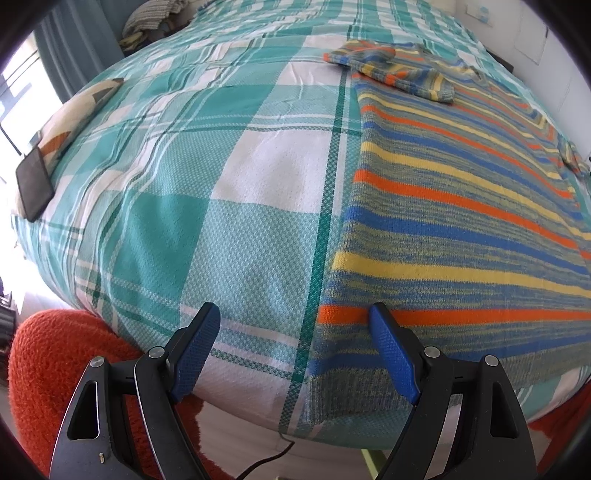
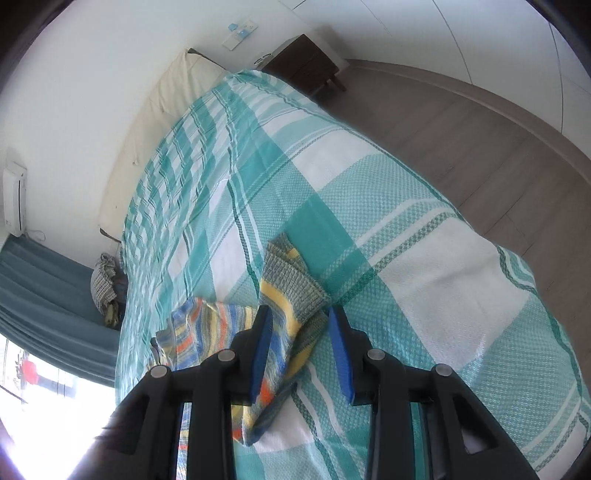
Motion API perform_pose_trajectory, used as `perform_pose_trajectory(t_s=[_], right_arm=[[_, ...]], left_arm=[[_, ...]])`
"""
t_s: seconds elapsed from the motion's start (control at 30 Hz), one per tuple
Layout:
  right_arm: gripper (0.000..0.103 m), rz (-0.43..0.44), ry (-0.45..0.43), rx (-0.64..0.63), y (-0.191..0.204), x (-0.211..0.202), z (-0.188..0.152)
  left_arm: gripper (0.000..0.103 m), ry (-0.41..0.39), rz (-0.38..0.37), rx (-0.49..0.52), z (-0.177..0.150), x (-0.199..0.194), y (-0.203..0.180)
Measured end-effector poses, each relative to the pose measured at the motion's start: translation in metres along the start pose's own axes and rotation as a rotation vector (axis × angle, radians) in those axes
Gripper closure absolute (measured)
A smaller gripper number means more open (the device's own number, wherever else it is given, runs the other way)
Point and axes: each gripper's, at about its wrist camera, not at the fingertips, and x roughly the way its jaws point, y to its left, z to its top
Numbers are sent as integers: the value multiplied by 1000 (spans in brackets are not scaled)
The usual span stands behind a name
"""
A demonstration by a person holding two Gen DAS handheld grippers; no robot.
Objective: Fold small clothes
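Hand-held gripper (image 1: pixel 293 314) agape at sweater (image 1: pixel 461 206)

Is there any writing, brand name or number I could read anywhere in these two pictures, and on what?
None can be read.
striped sweater: colour bands only, no label showing.
checked bedspread: pattern only.
phone: screen dark and blank.
wall plates: small blue marks, too small to read.
air conditioner: any marking too blurred to read.
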Motion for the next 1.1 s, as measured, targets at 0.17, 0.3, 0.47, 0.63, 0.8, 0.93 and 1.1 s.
perform_pose_trajectory(t_s=[0.17, 0.3, 0.47, 0.63, 0.8, 0.93, 1.1], right_arm=[[71, -34, 94, 59, 9, 9, -1], [71, -32, 123, 38, 18, 15, -4], [87, -87, 98, 33, 18, 25, 3], [100, -138, 25, -36, 22, 1, -1], [100, -256, -95, -79, 6, -62, -35], [100, -310, -81, 5, -30, -68, -75], [100, -260, -92, 153, -56, -61, -108]], left_arm=[[19, 7, -3, -9, 2, 3, 0], [19, 3, 9, 6, 2, 3, -3], [18, 9, 0, -6, 1, 3, 0], [18, 7, -1, -5, 2, 2, 1], [18, 4, -3, -5, 2, 3, 1], [18, 2, 1, 0, 1, 2, 0], [18, 0, 7, 0, -2, -2, 2]])
